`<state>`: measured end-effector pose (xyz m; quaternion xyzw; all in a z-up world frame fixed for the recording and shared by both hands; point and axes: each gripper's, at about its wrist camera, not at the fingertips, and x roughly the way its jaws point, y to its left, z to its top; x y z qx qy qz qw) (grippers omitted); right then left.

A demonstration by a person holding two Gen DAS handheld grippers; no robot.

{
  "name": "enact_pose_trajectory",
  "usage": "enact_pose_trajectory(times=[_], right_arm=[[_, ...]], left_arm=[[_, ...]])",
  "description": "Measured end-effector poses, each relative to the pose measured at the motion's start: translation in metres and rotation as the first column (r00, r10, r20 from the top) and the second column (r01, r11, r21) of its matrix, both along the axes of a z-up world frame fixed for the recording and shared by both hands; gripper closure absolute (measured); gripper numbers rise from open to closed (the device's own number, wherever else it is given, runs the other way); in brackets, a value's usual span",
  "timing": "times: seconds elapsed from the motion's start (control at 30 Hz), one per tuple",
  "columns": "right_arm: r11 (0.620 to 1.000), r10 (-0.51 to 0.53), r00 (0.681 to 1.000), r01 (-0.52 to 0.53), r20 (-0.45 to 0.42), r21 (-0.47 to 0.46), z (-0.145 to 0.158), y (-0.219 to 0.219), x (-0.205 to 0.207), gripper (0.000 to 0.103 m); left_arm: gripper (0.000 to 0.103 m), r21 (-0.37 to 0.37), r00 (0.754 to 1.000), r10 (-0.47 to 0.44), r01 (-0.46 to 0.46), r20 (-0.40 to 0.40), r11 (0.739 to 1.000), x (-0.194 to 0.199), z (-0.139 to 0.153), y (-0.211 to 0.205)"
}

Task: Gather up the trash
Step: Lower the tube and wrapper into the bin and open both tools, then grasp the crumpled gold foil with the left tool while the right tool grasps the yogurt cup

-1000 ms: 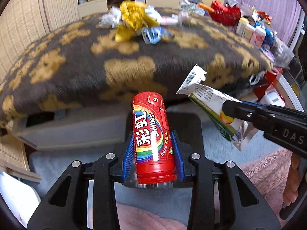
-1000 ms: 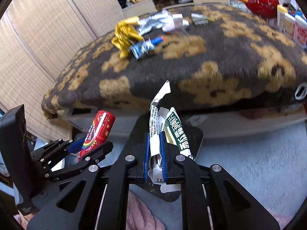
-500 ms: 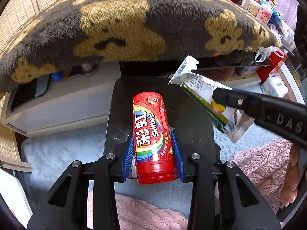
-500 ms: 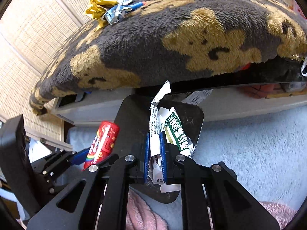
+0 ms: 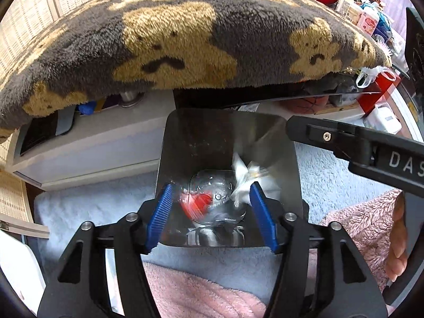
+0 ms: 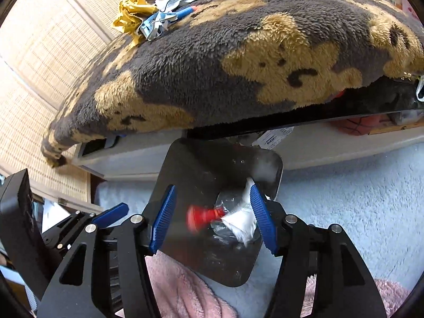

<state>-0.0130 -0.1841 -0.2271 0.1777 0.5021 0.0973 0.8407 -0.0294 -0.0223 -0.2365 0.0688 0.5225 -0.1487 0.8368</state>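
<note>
Bear-print blanket (image 5: 169, 53) over low table, pale rug (image 6: 357, 198) below.

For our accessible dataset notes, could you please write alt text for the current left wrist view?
The left gripper hangs with its blue-padded jaws open over a dark bin, where a blurred red Skittles tube and a white wrapper are dropping inside. The right gripper's black finger reaches in from the right, and a bear-patterned blanket fills the top.
</note>
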Motion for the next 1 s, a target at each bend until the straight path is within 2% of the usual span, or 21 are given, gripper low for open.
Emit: enact_pose_trajectory(times=[0.23, 0.33, 0.5, 0.6, 0.77, 0.9, 1.0], right_arm=[[1.000, -0.027, 0.999, 0.028, 0.017, -0.014, 0.003, -0.002, 0.001, 0.011], [0.999, -0.036, 0.999, 0.036, 0.018, -0.019, 0.004, -0.005, 0.001, 0.004], [0.999, -0.040, 0.999, 0.041, 0.014, -0.031, 0.007, -0.005, 0.001, 0.004], [0.998, -0.058, 0.998, 0.058, 0.038, -0.016, 0.020, -0.009, -0.001, 0.004], [0.995, -0.096, 0.988, 0.096, 0.119, 0.008, 0.056, -0.025, 0.004, 0.004], [0.991, -0.127, 0.978, 0.133, 0.165, -0.023, 0.083, -0.033, 0.023, 0.004], [0.988, -0.140, 0.964, 0.152, 0.225, -0.034, 0.108, -0.040, 0.034, 0.004]], left_arm=[[0.015, -0.008, 0.999, 0.016, -0.015, 0.045, 1.000, -0.002, 0.014, 0.006], [0.010, -0.014, 0.998, 0.028, -0.027, 0.054, 1.000, -0.001, 0.017, 0.009], [0.008, -0.036, 0.996, 0.052, -0.050, 0.069, 0.998, 0.002, 0.025, 0.017], [0.008, -0.049, 0.994, 0.062, -0.058, 0.086, 0.997, 0.003, 0.032, 0.021], [0.008, -0.069, 0.989, 0.075, -0.067, 0.126, 0.995, 0.011, 0.049, 0.026], [0.008, -0.093, 0.986, 0.072, -0.059, 0.148, 0.994, 0.020, 0.063, 0.026], [0.008, -0.078, 0.984, 0.055, -0.043, 0.170, 0.996, 0.028, 0.073, 0.024]])
